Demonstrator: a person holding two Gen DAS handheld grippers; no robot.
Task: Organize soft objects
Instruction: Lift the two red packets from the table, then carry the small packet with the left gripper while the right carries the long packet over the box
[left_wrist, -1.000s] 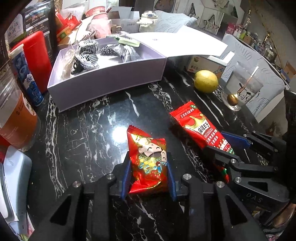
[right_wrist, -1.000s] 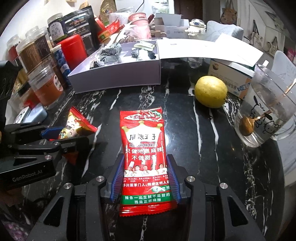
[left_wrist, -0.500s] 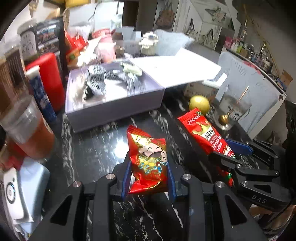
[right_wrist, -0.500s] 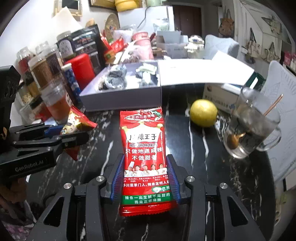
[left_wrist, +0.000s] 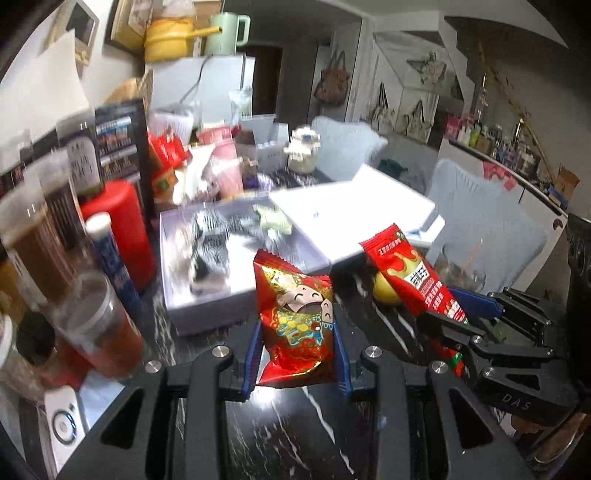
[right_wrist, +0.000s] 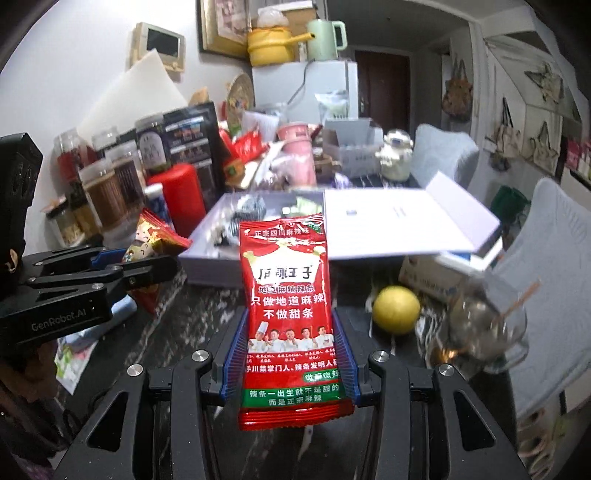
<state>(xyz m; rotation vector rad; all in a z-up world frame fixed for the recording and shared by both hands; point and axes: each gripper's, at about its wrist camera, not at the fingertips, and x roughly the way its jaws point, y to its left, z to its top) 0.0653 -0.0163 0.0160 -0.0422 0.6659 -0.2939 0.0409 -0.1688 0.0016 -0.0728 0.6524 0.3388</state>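
Jars and cups: a row of containers, with a red canister (left_wrist: 122, 236) among them, stands at the far left of the dark marble table (left_wrist: 288, 435); none of it is touched.

Left gripper (left_wrist: 295, 354): clamped on a small red snack packet (left_wrist: 295, 321), blue pads pressing both of its sides. A second ago the packet lay low over the table; now it is lifted clear and stands upright in the jaws.

Open box (left_wrist: 221, 258): pale, lid folded back to the right, with checked fabric pieces inside. It sits just behind the lifted packets and looks nearer than it did half a second ago.

Right gripper (right_wrist: 290, 360): closed on a long red spicy-strip packet (right_wrist: 288, 306), held by its lower half, upright, also raised off the table since the last second.

Lemon (right_wrist: 395, 310): on the table to the right, beside a glass mug (right_wrist: 476, 332) with a stick in it; neither has moved.

What the change means: both packets are picked up and being carried forward, probably toward the box; the release into it is not yet done.
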